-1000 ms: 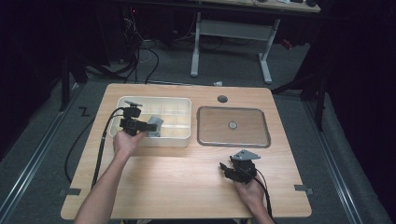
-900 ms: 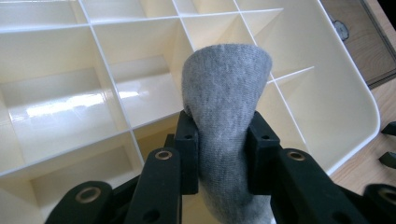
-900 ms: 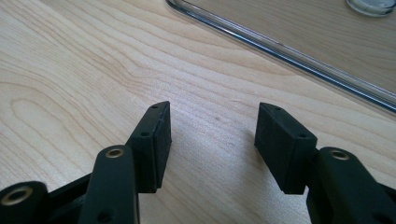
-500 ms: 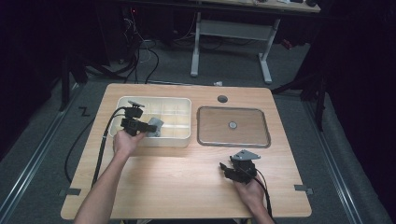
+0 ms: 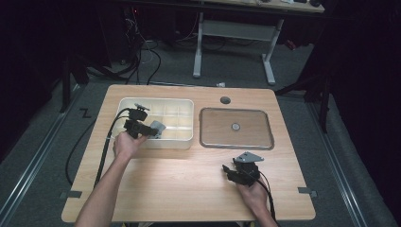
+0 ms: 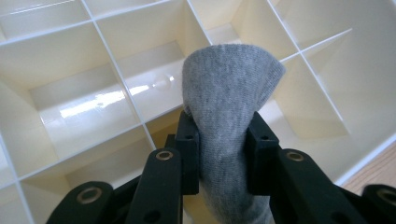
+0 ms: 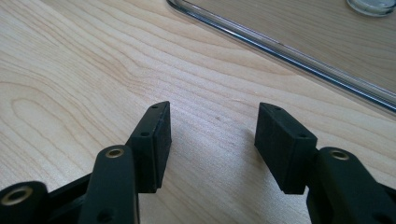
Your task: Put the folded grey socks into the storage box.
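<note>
A grey sock [image 6: 226,107] is pinched between the jaws of my left gripper [image 6: 223,140], which is shut on it. It hangs over a white box of square compartments [image 6: 93,88]. In the high view the left gripper [image 5: 150,130] holds the grey sock [image 5: 157,127] above the front part of the white divided box [image 5: 182,106]. My right gripper [image 7: 212,135] rests low over the bare wood, open with nothing between its jaws. From above, the right gripper [image 5: 231,170] sits near the table's front right.
A clear tray lid with a small round knob [image 5: 235,126] lies flat right of the box, its metal-looking rim [image 7: 280,51] just ahead of the right gripper. A round cable hole [image 5: 225,100] is at the table's back. Cables trail from both grippers.
</note>
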Demonstrator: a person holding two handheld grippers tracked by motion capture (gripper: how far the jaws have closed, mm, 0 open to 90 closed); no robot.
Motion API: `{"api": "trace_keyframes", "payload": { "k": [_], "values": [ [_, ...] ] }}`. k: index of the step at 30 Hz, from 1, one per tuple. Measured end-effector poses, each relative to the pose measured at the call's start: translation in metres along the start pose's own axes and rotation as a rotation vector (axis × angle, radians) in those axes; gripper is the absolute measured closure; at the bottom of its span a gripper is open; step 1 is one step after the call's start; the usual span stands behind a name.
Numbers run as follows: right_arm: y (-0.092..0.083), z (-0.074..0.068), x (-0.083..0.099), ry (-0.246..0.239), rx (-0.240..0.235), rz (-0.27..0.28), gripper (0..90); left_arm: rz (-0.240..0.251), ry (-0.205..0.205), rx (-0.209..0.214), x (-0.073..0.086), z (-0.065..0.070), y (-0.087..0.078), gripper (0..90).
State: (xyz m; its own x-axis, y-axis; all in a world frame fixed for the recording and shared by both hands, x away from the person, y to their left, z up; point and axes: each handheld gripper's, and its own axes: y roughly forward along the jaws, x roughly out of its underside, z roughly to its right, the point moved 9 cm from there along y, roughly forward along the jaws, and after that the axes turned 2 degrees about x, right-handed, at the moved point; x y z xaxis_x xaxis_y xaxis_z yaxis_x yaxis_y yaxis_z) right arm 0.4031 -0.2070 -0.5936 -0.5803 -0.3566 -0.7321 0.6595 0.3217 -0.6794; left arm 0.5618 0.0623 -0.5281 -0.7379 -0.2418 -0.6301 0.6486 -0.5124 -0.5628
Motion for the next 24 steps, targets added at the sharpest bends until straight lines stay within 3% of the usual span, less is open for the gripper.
{"api": "trace_keyframes", "payload": {
  "k": [14, 24],
  "values": [
    [-0.0001, 0.0000, 0.0000, 0.000, 0.000, 0.000, 46.3, -0.038, 0.066, -0.030, 0.0072, 0.0020, -0.0003, 72.2],
    [-0.0001, 0.0000, 0.0001, 0.000, -0.001, 0.000, 46.3, -0.028, 0.059, -0.036, 0.0060, 0.0052, -0.0040, 72.1]
  ]
}}
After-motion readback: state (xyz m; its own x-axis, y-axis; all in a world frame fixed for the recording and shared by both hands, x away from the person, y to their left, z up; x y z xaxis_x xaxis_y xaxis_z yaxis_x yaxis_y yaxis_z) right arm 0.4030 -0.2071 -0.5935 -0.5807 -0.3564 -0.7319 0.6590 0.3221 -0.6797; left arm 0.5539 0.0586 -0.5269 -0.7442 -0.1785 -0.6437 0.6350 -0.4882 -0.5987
